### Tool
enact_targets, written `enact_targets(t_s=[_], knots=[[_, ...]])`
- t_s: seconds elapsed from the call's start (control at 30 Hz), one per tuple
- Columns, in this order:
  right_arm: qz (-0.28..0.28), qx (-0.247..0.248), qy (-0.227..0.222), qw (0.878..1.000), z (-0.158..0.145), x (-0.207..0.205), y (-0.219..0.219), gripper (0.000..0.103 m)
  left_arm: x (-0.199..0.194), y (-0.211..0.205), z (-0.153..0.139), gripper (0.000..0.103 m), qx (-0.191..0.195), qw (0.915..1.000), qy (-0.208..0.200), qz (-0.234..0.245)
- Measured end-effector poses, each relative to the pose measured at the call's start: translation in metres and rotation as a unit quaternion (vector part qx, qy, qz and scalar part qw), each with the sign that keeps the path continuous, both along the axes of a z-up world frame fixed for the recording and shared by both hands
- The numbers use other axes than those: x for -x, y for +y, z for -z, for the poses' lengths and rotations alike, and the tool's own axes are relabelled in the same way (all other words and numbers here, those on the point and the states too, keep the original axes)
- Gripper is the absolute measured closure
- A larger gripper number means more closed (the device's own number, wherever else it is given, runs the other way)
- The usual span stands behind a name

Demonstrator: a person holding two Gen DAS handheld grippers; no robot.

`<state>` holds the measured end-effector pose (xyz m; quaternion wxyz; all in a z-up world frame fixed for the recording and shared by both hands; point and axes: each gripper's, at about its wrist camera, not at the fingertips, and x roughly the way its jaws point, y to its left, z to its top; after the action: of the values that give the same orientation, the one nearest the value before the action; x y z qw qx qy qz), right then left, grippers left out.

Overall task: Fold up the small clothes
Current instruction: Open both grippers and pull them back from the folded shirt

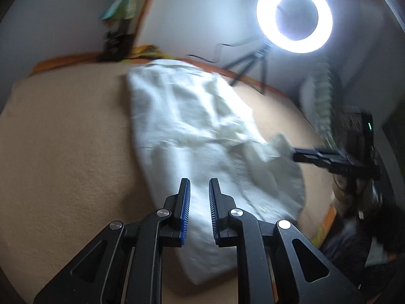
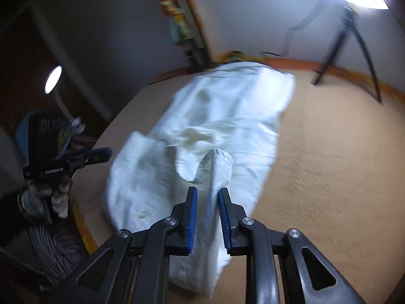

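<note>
A white garment [image 1: 192, 126] lies spread on the tan table [image 1: 63, 152], partly folded lengthwise. My left gripper [image 1: 199, 185] is open and empty, hovering above the garment's near end. It also shows at the left of the right wrist view [image 2: 101, 155], beside the cloth. My right gripper [image 2: 207, 192] has a raised fold of the white garment [image 2: 217, 116] between its pads, with a gap showing on both sides of the cloth. In the left wrist view the right gripper [image 1: 295, 153] sits at the garment's right edge with a bit of cloth at its tip.
A lit ring light [image 1: 293, 16] on a small tripod [image 1: 250, 63] stands at the table's far edge. Its tripod legs [image 2: 354, 50] show in the right wrist view. Colourful items [image 1: 121, 20] hang at the far left corner. An orange cloth border [image 1: 324, 225] runs along the table edge.
</note>
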<state>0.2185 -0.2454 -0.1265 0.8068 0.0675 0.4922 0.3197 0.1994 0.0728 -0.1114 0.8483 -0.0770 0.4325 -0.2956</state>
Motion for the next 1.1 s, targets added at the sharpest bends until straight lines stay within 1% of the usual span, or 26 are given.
enact_targets(t_s=[0.03,0.07,0.1,0.13,0.17,0.2,0.23,0.3,0.37,0.4,0.47,0.53,0.57,0.63,0.67,0.73,0.77,0.8,0.83,0.87,0.9,1.0,1.1], knots=[[-0.024,-0.005,0.002,1.000,0.000,0.000,0.009,0.084,0.006,-0.009,-0.001,0.090,-0.007,0.9997,-0.004,0.021],[-0.035,-0.001,0.003,0.999,0.002,-0.001,0.017,0.086,0.012,-0.018,-0.003,0.090,-0.023,0.9990,-0.013,0.035],[-0.034,0.025,-0.008,0.999,0.002,-0.002,0.023,0.087,0.019,-0.026,-0.004,0.090,-0.040,0.9980,-0.026,0.043],[-0.026,0.053,-0.023,0.998,0.002,-0.003,0.025,0.087,0.023,-0.031,-0.005,0.090,-0.052,0.9971,-0.036,0.043],[-0.013,0.078,-0.029,0.996,0.004,-0.007,0.024,0.087,0.025,-0.034,-0.006,0.089,-0.055,0.9965,-0.042,0.047],[0.017,0.120,-0.027,0.992,0.009,-0.012,0.017,0.086,0.026,-0.036,-0.005,0.089,-0.054,0.9963,-0.040,0.053],[0.039,0.140,-0.023,0.989,0.013,-0.017,0.011,0.084,0.025,-0.038,-0.003,0.089,-0.057,0.9961,-0.037,0.057],[0.063,0.122,-0.015,0.990,0.013,-0.020,-0.004,0.084,0.021,-0.039,0.004,0.090,-0.065,0.9958,-0.031,0.058],[0.059,0.084,-0.028,0.994,0.002,-0.014,-0.008,0.084,0.015,-0.036,0.013,0.090,-0.068,0.9962,-0.020,0.050],[0.041,0.057,-0.038,0.997,-0.004,-0.007,-0.005,0.083,0.012,-0.035,0.016,0.090,-0.068,0.9965,-0.015,0.046],[0.000,0.036,-0.044,0.998,-0.010,0.002,0.010,0.083,0.009,-0.030,0.020,0.090,-0.061,0.9974,-0.006,0.038],[-0.059,0.015,-0.025,0.998,-0.003,0.006,0.030,0.084,0.008,-0.030,0.022,0.090,-0.061,0.9972,-0.004,0.043],[-0.083,0.014,-0.011,0.996,0.005,0.005,0.039,0.087,0.007,-0.031,0.025,0.090,-0.065,0.9968,-0.004,0.047],[-0.076,0.037,-0.012,0.996,0.018,-0.004,0.048,0.087,0.001,-0.031,0.031,0.090,-0.069,0.9966,0.004,0.045],[-0.056,0.039,-0.006,0.998,0.026,-0.015,0.045,0.087,-0.004,-0.028,0.036,0.090,-0.068,0.9969,0.009,0.038],[0.000,0.019,0.016,1.000,0.036,-0.039,0.027,0.087,-0.011,-0.023,0.042,0.090,-0.063,0.9975,0.015,0.028],[0.024,0.016,0.021,0.999,0.040,-0.049,0.018,0.087,-0.016,-0.019,0.045,0.090,-0.058,0.9980,0.017,0.021],[0.048,0.028,0.019,0.998,0.043,-0.057,0.011,0.087,-0.020,-0.015,0.047,0.090,-0.055,0.9982,0.019,0.013],[0.056,0.035,0.019,0.998,0.044,-0.061,0.007,0.087,-0.024,-0.011,0.048,0.090,-0.050,0.9985,0.024,0.003],[0.060,0.046,0.015,0.997,0.042,-0.061,0.004,0.085,-0.027,-0.006,0.047,0.090,-0.039,0.9988,0.028,-0.006],[0.059,0.056,0.005,0.997,0.036,-0.056,0.003,0.082,-0.027,-0.003,0.043,0.090,-0.038,0.9989,0.024,-0.013],[0.032,0.052,-0.012,0.998,0.014,-0.032,0.006,0.079,-0.019,0.001,0.028,0.090,-0.037,0.9991,0.003,-0.018],[-0.026,0.044,-0.022,0.998,-0.004,0.006,0.018,0.078,-0.004,0.000,0.017,0.090,-0.037,0.9992,-0.007,-0.010]])
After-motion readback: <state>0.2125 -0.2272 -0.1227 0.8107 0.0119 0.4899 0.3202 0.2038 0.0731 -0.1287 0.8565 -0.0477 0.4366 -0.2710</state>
